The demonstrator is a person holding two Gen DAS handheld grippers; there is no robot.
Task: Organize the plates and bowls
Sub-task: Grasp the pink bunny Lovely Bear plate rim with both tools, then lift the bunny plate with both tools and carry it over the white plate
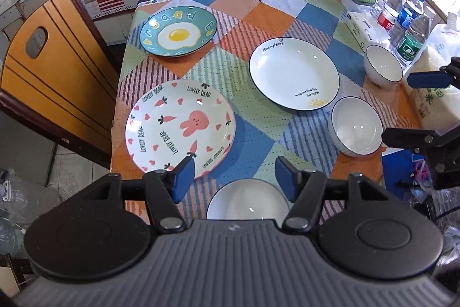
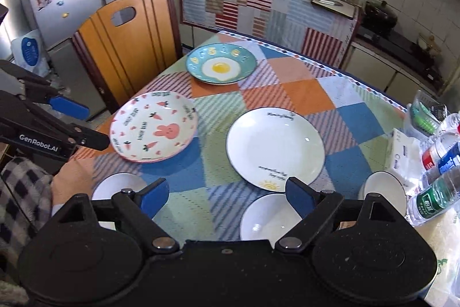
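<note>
Where readable: bunny plate (image 1: 180, 129) "LOVELY BEAR"; white plate (image 1: 293, 73) "Morning Honey".

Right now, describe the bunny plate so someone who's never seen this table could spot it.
On the patchwork tablecloth, look at the edge nearest the wooden chair. The bunny plate lies there, covered in carrots and hearts with a pink rabbit; the egg plate is teal.

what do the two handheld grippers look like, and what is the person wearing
Both the left gripper and the right gripper are black plastic with rounded housings, silver pivot bolts and two fingers tipped with blue pads. The left one's side carries white "GenRobot.AI" lettering, and its body is ribbed grey. The person's sleeve is a fuzzy black-and-white check.
</note>
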